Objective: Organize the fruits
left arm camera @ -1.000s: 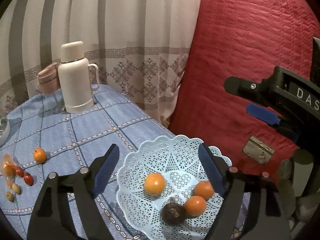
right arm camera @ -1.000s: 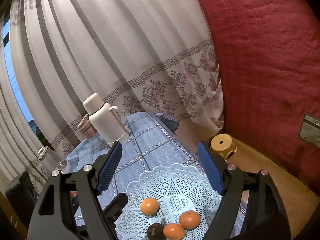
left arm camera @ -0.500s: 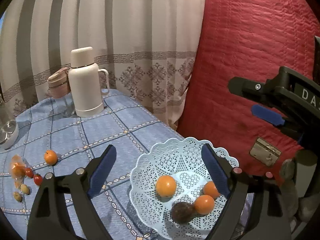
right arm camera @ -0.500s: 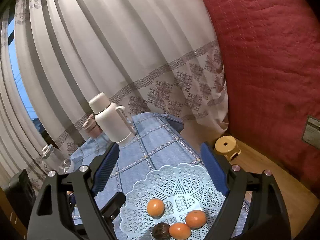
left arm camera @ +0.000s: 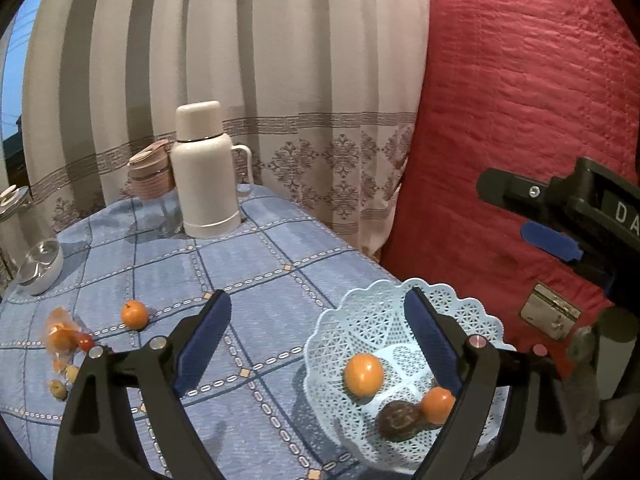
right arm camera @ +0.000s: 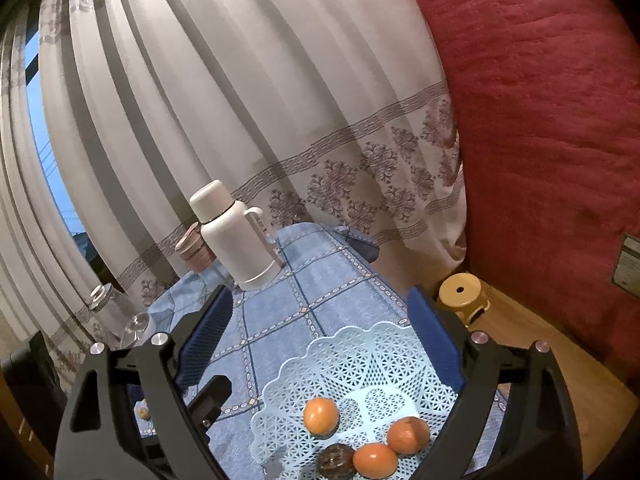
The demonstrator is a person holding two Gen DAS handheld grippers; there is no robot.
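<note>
Across the lower half of the left wrist view lies the worktop (left arm camera: pixel 260 264), covered with a blue checked cloth. Behind it hang a beige patterned curtain (left arm camera: pixel 248 60) and a red quilted cover (left arm camera: pixel 520 100). A white cylindrical flask with a handle (left arm camera: pixel 206 172) stands upright at the upper centre of the worktop.

The pale blue perforated plastic basket (left arm camera: pixel 360 320) sits at the lower right of the frame. It holds three orange round fruits (right arm camera: pixel 321 416) and one dark brown round fruit (left arm camera: pixel 398 420). A loose orange fruit (left arm camera: pixel 134 314) lies on the cloth at the left, well apart from the basket; further left are small red and yellow fruits (left arm camera: pixel 66 354).

The left gripper (left arm camera: pixel 318 344) has just been opening; its jaws stand wide apart with nothing between them. The right gripper (right arm camera: pixel 320 340), above the basket, has likewise just been opening and is empty.
</note>
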